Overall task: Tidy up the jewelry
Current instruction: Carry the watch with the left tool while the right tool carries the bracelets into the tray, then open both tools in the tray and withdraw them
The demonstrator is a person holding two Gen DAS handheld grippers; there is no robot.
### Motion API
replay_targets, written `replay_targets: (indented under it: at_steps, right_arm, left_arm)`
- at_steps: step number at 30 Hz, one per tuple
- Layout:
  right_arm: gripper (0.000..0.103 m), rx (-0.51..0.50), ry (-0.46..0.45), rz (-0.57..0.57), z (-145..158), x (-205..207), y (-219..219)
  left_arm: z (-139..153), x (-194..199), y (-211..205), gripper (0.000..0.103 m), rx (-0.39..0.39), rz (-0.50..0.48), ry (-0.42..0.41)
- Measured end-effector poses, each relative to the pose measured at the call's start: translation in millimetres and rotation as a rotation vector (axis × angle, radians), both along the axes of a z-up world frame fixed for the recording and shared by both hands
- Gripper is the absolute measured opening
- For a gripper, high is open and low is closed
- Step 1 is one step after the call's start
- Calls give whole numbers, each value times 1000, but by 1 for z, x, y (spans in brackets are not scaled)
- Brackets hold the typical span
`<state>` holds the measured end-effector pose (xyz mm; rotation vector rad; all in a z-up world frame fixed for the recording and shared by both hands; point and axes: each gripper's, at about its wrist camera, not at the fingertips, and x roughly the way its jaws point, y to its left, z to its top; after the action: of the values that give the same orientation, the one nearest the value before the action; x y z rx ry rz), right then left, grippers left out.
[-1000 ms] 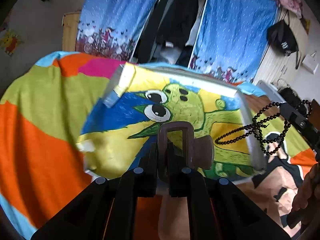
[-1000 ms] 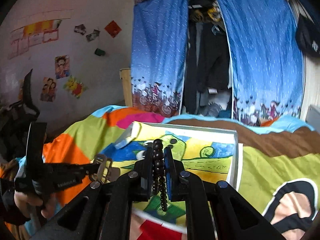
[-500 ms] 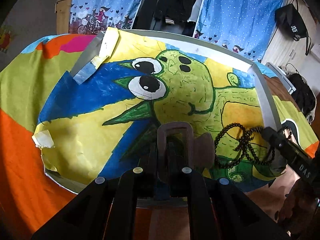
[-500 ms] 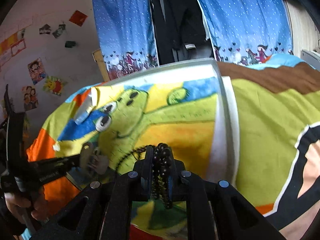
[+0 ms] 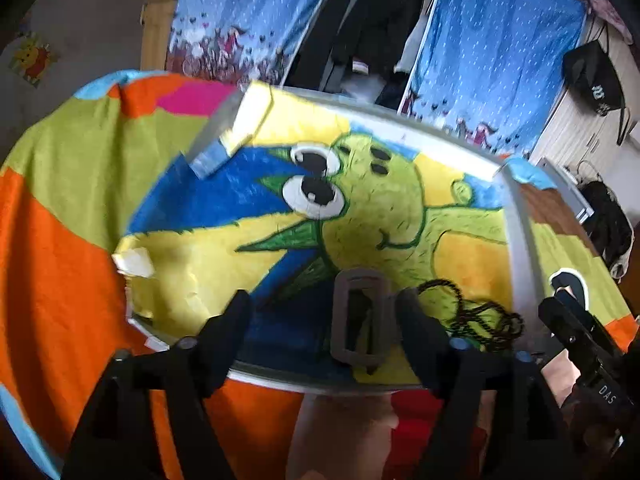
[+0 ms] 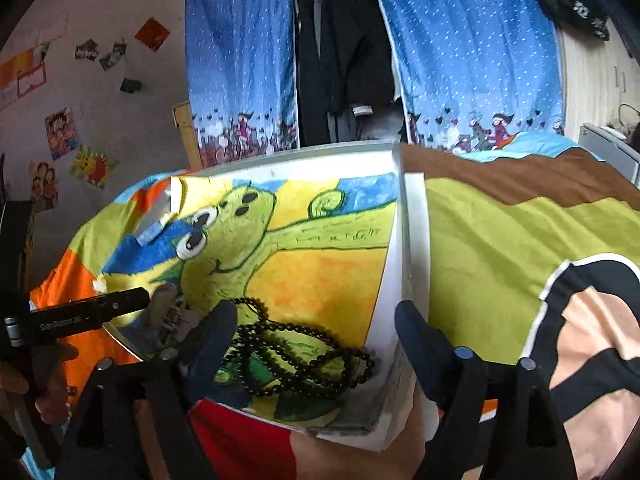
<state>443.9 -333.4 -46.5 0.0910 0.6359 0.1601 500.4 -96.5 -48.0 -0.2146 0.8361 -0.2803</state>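
Observation:
A shallow white tray (image 5: pixel 520 248) lined with a green cartoon drawing lies on the bed. A brown hair clip (image 5: pixel 360 320) rests on its near edge, between the wide-open fingers of my left gripper (image 5: pixel 324 320). A black bead necklace (image 6: pixel 296 356) lies heaped in the tray's near right corner; it also shows in the left wrist view (image 5: pixel 476 312). My right gripper (image 6: pixel 312 328) is open above the beads and holds nothing. The clip shows in the right wrist view (image 6: pixel 168 320) beside the left gripper's finger.
A bedspread (image 5: pixel 60 208) in orange, green and brown covers the bed. Blue curtains (image 6: pixel 472 52) and dark hanging clothes (image 6: pixel 344 40) stand behind. Posters hang on the left wall (image 6: pixel 64 132). The tray's right rim (image 6: pixel 416 240) stands up as a low wall.
Both grippers have opened. The left let the hair clip down onto the tray's near edge. The right dropped the bead necklace into the tray's near right corner.

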Motion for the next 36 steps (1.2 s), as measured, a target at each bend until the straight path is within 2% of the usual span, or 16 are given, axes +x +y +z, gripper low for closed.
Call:
replay_targets:
  at_steps: [1, 4, 8, 15, 19, 27, 36]
  right_arm:
    - [95, 12, -13, -6, 4, -4, 0]
    - [101, 53, -57, -16, 17, -23, 3]
    - [103, 68, -109, -33, 36, -49, 8]
    - [103, 38, -201, -53, 72, -109, 28]
    - [103, 35, -251, -40, 89, -145, 45]
    - [103, 35, -329, 15, 104, -208, 76]
    - [103, 1, -374, 30, 100, -260, 94]
  left_arm:
    - [6, -6, 3, 83, -3, 7, -22]
    - [27, -27, 10, 94, -28, 18, -97]
    - [55, -56, 21, 100, -40, 39, -182]
    - [99, -122, 39, 101, -17, 49, -334]
    - [114, -160, 48, 101, 3, 48, -398]
    - [125, -231, 66, 101, 62, 53, -469]
    - [120, -283, 83, 101, 67, 70, -477]
